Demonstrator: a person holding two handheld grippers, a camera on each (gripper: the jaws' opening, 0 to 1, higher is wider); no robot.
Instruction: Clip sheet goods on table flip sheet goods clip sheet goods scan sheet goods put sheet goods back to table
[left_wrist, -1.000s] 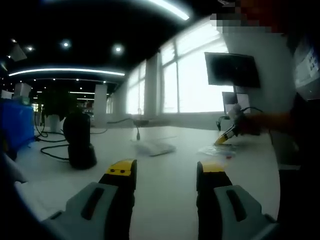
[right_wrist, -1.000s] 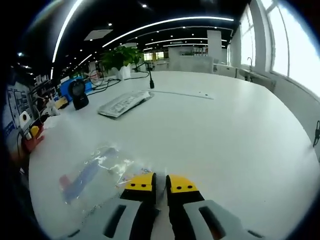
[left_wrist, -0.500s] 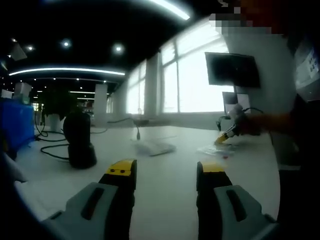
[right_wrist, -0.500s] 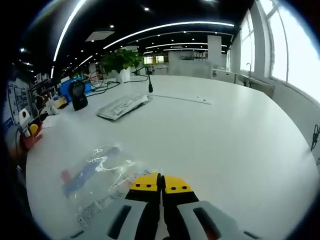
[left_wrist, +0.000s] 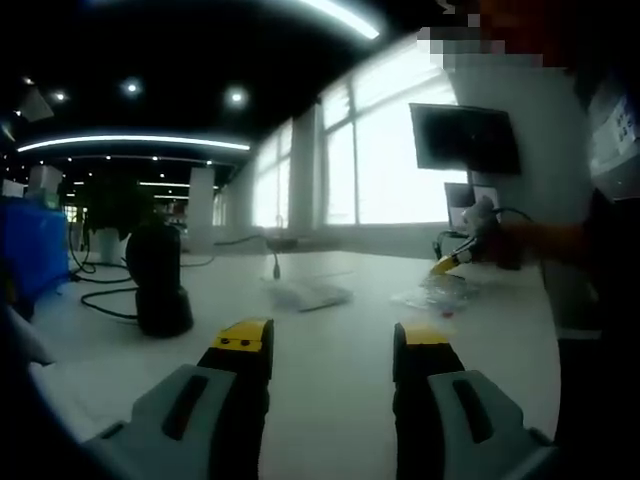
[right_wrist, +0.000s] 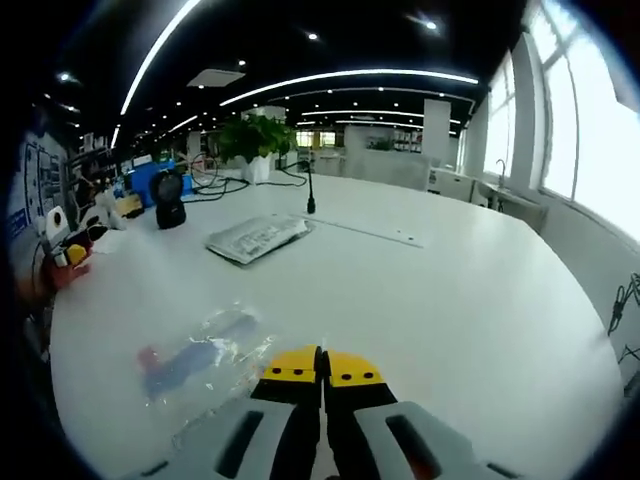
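The sheet goods are a clear plastic bag (right_wrist: 200, 358) with a blue and red item inside, lying on the white table (right_wrist: 450, 300). My right gripper (right_wrist: 322, 362) is shut on the bag's near edge. In the left gripper view the same bag (left_wrist: 436, 296) shows far off at the right, with the right gripper's yellow tip (left_wrist: 446, 262) on its edge and that edge slightly raised. My left gripper (left_wrist: 333, 340) hovers open over the table (left_wrist: 330, 400) with nothing between its jaws. A black scanner (left_wrist: 159, 282) stands at the left.
A keyboard (right_wrist: 258, 237) lies mid-table, with a thin microphone (right_wrist: 310, 195) behind it and the scanner (right_wrist: 170, 198) further left. Cables (left_wrist: 100, 290) trail near the scanner. Small objects (right_wrist: 70, 265) sit at the table's left edge. A person's sleeve (left_wrist: 545, 240) shows at the right.
The right gripper's jaws went from a narrow gap to shut on the bag's edge. It then rose a little, lifting that edge. The left gripper stayed still.
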